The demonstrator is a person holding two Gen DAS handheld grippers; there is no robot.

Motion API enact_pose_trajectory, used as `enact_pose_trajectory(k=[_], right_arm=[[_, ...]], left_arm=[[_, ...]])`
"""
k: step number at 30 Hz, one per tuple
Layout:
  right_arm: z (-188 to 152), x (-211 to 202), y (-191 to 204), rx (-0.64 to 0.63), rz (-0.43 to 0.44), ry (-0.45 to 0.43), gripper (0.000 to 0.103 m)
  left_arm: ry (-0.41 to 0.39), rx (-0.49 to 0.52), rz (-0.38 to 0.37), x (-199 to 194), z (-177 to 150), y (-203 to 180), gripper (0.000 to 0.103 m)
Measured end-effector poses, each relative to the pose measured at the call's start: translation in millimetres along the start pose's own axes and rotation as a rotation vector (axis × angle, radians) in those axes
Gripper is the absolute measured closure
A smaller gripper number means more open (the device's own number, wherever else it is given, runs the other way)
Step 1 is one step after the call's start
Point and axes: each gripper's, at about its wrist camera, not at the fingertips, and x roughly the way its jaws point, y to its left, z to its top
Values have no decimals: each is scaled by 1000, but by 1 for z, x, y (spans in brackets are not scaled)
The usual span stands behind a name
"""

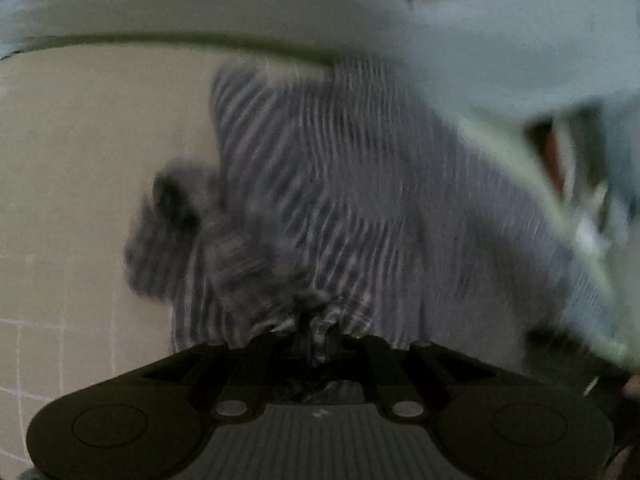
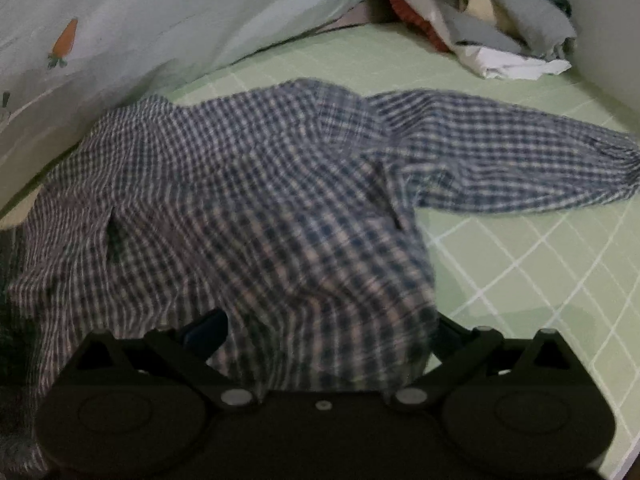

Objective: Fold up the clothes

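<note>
Looking along the left claw (image 1: 316, 340), we saw its jaws closed on a bunch of the shirt (image 1: 360, 200), with checked cloth pinched between the tips. The picture there was blurred, so we could not tell which part of the shirt it held.

The shirt (image 2: 248, 200) lay spread on the bed (image 2: 520, 260), on a green sheet with white lines, one sleeve (image 2: 500, 152) stretched toward the right. A pale pillow (image 2: 180, 20) touched its far edge, and a pile of clothes (image 2: 500, 28) sat well apart at the back.

The right claw (image 2: 324, 344) stood with its jaws wide, and cloth was draped over the gap. We could not tell whether its pads pressed anything.

We judged some risks. The left grip looked small, so a strong pull could let the cloth slip out. If only one claw held, the shirt could drag and wrinkle, and the fold would come crooked. The sleeve could also stay outside the fold.
</note>
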Motion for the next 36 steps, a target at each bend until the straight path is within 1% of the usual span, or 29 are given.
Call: enact_pose_trajectory(k=[2, 3, 5, 7, 8, 9, 10, 11, 14, 17, 19, 22, 27, 28, 29, 30, 32, 33, 34, 36], right_arm=[[-3, 2, 1, -5, 4, 7, 0], [-4, 2, 2, -11, 3, 7, 0], [-6, 3, 3, -26, -4, 2, 0], [-9, 4, 5, -46, -17, -2, 0], [-10, 4, 8, -63, -28, -2, 0], [-11, 5, 11, -84, -41, -1, 0], [-12, 6, 14, -104, -49, -3, 0], [-12, 6, 15, -108, -51, -7, 0], [-13, 6, 16, -98, -52, -23, 0], [-14, 5, 16, -92, -59, -37, 0], [-14, 5, 17, -88, -62, -43, 0], [-15, 7, 18, -86, -64, -49, 0], [-14, 9, 18, -87, -63, -54, 0], [-14, 9, 18, -88, -62, -55, 0], [-14, 9, 18, -88, -62, -56, 0], [-14, 9, 17, -89, -61, -57, 0], [-14, 9, 17, -89, -61, -58, 0], [-15, 9, 17, -89, -61, -58, 0], [-15, 9, 17, -89, -61, -59, 0], [-16, 9, 17, -88, -61, -62, 0]], left_arm=[[-8, -6, -13, -2, -5, 3, 93], [-14, -28, -23, -7, -3, 7, 92], [-45, -63, -42, -19, 1, 15, 85], [-95, -82, -51, -38, 3, 22, 73], [-121, -95, -54, -48, 5, 26, 70], [-151, -117, -52, -59, 6, 32, 65], [-181, -138, -49, -69, 8, 39, 62], [-208, -165, -46, -79, 9, 46, 62], [-252, -300, -30, -96, 7, 76, 61], [-241, -418, -7, -94, 9, 105, 61], [-220, -438, 9, -83, 16, 111, 63], [-192, -440, -23, -65, 28, 110, 62], [-108, -389, -10, -24, 48, 101, 63], [-95, -380, -5, -17, 50, 100, 71], [-84, -373, -2, -12, 52, 99, 81], [-85, -375, 0, -10, 53, 100, 102], [-145, -402, 4, -20, 53, 107, 101], [-189, -402, 9, -31, 53, 110, 101], [-240, -394, 27, -44, 55, 113, 101], [-338, -370, 99, -72, 59, 120, 102]])
